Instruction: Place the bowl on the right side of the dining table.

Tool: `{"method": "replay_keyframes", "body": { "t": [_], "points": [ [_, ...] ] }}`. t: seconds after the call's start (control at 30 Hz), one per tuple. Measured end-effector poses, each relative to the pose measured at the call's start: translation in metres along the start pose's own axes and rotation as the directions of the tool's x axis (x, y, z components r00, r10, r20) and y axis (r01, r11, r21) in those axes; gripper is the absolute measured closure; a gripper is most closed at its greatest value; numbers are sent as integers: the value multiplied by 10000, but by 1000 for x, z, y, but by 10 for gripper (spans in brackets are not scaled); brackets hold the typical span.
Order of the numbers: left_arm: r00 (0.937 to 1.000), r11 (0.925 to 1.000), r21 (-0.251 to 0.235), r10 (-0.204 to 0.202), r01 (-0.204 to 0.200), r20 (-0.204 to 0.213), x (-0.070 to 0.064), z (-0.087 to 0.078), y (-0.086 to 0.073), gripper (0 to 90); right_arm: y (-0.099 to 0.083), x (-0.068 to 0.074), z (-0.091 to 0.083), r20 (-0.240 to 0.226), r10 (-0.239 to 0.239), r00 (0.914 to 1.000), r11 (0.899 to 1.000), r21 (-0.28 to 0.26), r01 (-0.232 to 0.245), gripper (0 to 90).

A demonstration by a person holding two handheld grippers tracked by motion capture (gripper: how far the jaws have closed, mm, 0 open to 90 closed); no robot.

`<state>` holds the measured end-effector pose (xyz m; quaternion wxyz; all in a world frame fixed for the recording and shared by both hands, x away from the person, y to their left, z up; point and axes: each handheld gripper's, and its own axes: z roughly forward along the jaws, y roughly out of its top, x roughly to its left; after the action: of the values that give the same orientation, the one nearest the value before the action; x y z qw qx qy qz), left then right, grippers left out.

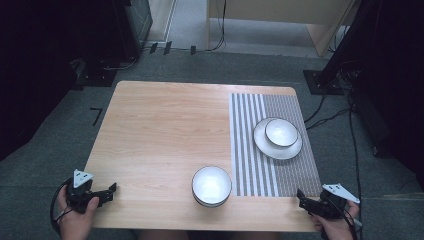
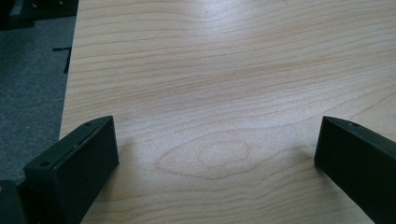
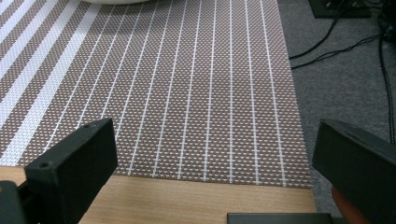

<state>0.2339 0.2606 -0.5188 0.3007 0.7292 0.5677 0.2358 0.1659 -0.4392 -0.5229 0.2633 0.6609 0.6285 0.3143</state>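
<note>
both grippers parked at the near table corners, nothing held. left gripper (image 1: 107, 192) sits at the near left corner, jaws spread wide over bare wood in its own view (image 2: 215, 158). right gripper (image 1: 301, 197) sits at the near right corner, jaws likewise wide apart (image 3: 212, 154), looking along the striped mat (image 3: 187, 84).

things: a white bowl (image 1: 211, 185) stands on bare wood near the front edge, just left of the mat (image 1: 295, 165); it looks like two nested, lower rim showing beneath. further back on the mat, a plate (image 1: 265, 145) with a smaller bowl (image 1: 281, 132) resting in it, set toward the plate's far right.

judgement: start position, no reach begun. work is likely table-setting, moving the near bowl to the mat or the plate. the bowl lies about midway between the hands, a little nearer the right.

next move calls for: one open gripper brought to the bowl rim, one jaw inside and one outside, then closing firmly. glazed rim may slip; if nested, the lower bowl may lift or drop.
</note>
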Motion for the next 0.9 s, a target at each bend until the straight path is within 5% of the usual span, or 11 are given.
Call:
{"method": "replay_keyframes", "body": {
  "t": [0.43, 0.9],
  "points": [
    [10000, 10000, -2, -1, 1, 0, 0, 0, 0, 0, -5, 2, 4, 290, -112, 9995, 9997, 215, 105, 0],
    [10000, 10000, -4, 1, -1, 0, 0, 0, 0, 0, -11, 10, -1, 566, -539, 9969, 9969, -540, 569, 0]
  ]
}}
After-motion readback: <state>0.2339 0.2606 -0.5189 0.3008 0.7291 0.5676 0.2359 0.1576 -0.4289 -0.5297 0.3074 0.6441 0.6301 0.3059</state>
